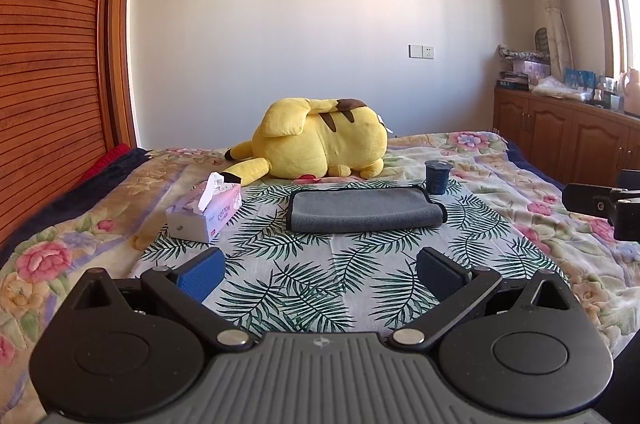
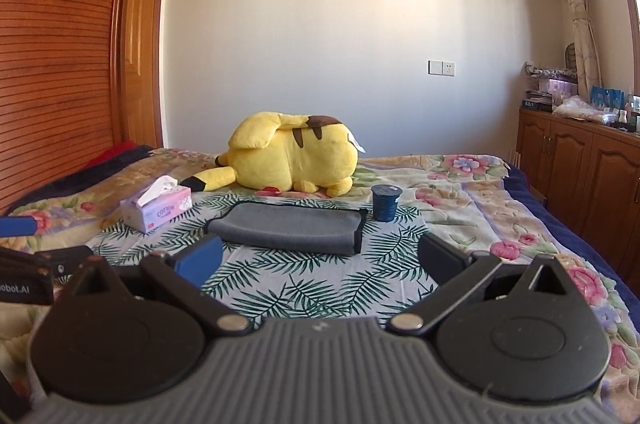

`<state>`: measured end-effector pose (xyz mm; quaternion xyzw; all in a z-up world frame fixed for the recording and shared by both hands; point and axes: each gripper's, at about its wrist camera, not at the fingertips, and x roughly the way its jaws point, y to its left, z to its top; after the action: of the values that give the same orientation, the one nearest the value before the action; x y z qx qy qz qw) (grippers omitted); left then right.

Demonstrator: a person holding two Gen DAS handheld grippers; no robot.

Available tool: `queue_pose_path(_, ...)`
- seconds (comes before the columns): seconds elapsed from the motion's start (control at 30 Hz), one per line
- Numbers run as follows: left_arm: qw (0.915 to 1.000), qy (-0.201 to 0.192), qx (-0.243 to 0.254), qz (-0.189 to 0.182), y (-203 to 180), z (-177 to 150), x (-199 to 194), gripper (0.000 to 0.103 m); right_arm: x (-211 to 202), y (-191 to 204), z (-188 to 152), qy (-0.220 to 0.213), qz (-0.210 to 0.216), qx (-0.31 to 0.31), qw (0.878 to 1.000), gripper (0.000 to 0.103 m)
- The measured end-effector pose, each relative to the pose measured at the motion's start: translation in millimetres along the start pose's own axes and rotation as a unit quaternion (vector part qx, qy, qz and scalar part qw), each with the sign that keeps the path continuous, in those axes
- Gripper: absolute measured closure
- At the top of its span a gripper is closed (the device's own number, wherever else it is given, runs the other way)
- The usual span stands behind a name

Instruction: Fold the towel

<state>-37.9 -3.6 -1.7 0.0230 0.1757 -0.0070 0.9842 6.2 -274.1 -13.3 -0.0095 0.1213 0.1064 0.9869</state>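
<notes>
A grey towel [image 1: 366, 209] with a dark hem lies folded on the palm-leaf cloth [image 1: 320, 284] on the bed; it also shows in the right wrist view [image 2: 288, 228]. My left gripper [image 1: 320, 270] is open and empty, held back from the towel's near edge. My right gripper [image 2: 320, 258] is open and empty, also short of the towel. The right gripper shows at the right edge of the left wrist view [image 1: 604, 201]. The left gripper shows at the left edge of the right wrist view [image 2: 28, 264].
A tissue box [image 1: 204, 212] stands left of the towel. A dark cup [image 1: 437, 177] stands at its far right corner. A yellow plush toy [image 1: 320, 143] lies behind it. A wooden wardrobe [image 1: 52, 63] is left, cabinets [image 1: 560, 131] right.
</notes>
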Motion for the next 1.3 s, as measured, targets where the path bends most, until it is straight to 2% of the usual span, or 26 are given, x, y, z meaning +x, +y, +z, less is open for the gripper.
queue_pose_path(1.3, 1.0, 0.001, -0.002, 0.002, 0.8, -2.0, 1.4, 0.016, -0.5, 1.5, 0.2, 0.0, 0.0, -0.002, 1.0, 0.0)
